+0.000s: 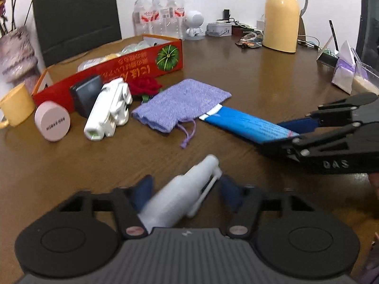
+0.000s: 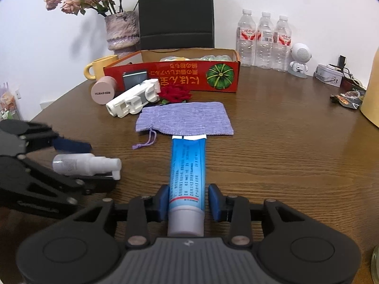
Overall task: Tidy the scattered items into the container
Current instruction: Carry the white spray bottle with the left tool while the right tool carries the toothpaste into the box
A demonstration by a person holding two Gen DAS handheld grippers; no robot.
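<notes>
A big brown table (image 2: 284, 142) holds a long red box (image 2: 180, 75) at the back, with a purple cloth pouch (image 2: 184, 118), a white toy truck (image 2: 133, 99) and a pink round jar (image 2: 103, 90) lying in front of it. The right gripper (image 2: 189, 200) sits low and flat on the table, pointing at the box, and its blue pads stand close on both sides of a blue tube (image 2: 188, 168) lying between them, with a tiny gap on one side. The left gripper (image 1: 184, 189) is low beside it with its jaws apart around a small white spray bottle (image 1: 182, 194), not squeezing it.
</notes>
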